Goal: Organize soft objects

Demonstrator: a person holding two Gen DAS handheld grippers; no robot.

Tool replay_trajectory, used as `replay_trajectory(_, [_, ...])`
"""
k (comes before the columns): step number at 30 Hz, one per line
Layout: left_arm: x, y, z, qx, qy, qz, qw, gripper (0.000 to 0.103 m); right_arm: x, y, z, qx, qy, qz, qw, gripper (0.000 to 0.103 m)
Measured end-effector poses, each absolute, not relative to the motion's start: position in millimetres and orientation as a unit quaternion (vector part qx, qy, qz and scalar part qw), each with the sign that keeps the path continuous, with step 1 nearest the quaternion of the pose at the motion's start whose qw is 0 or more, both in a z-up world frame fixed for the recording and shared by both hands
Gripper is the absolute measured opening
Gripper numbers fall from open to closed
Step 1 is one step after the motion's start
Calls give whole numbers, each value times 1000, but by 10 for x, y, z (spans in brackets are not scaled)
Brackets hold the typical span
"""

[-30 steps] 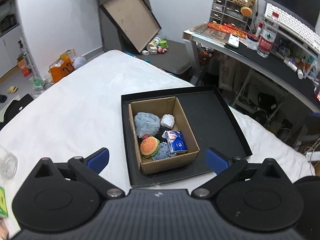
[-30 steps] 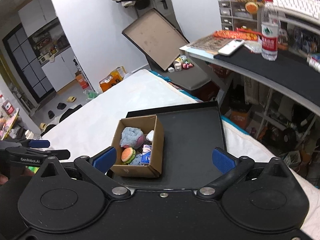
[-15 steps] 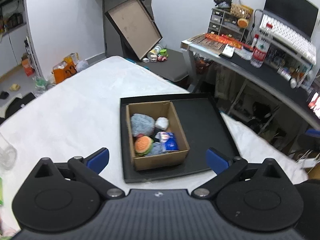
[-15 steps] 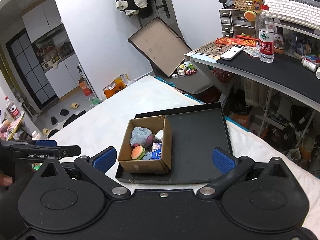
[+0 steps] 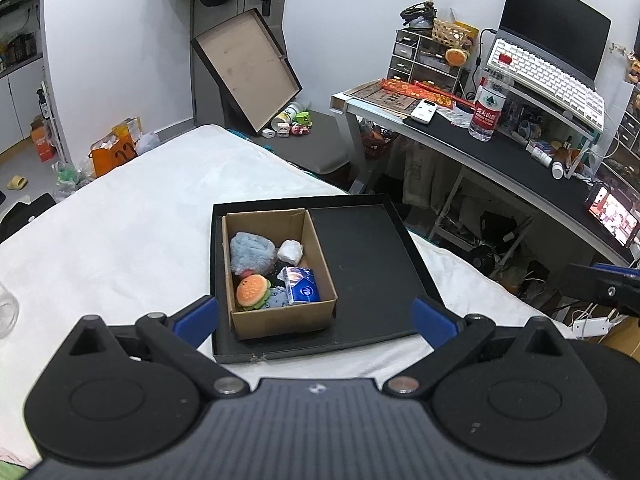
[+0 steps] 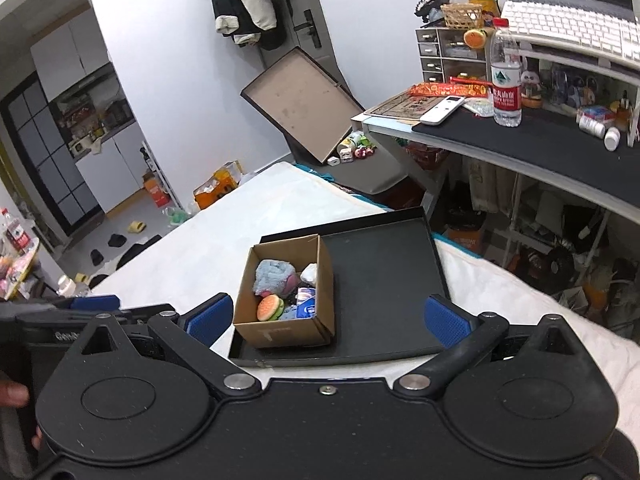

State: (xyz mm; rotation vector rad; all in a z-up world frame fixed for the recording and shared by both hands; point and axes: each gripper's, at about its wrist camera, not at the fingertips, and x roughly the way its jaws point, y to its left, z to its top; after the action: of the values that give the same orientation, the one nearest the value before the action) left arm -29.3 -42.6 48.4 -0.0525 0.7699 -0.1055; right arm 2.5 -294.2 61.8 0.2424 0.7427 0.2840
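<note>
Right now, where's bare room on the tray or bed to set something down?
Free: the black tray floor right of the cardboard box, out to its right rim, and the white bed left of the tray. Crowded: inside the box, with the grey plush, burger toy and blue tissue pack.

The left gripper (image 5: 315, 316) is matte black plastic: two round housings, each with a shallow circular recess, flank a ribbed grey centre panel bearing a small silver emblem. Angular linkage arms with triangular cut-outs pivot on silver and copper-toned screws, ending in blue textured fingertips (image 5: 196, 315). The right gripper (image 6: 328, 319) has the same build (its centre panel is smooth black, with one silver screw), and its blue pads (image 6: 447, 320) show a fine dimpled grid. White lettering, partly hidden, marks the left gripper's side; skin shows at the frame edge.
</note>
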Motion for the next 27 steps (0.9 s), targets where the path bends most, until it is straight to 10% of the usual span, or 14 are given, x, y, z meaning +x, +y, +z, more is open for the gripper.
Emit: replay_trajectory(27, [-255, -483, 399, -24, 383, -32, 923, 102, 91, -2731, 529, 54, 381, 125, 915, 103])
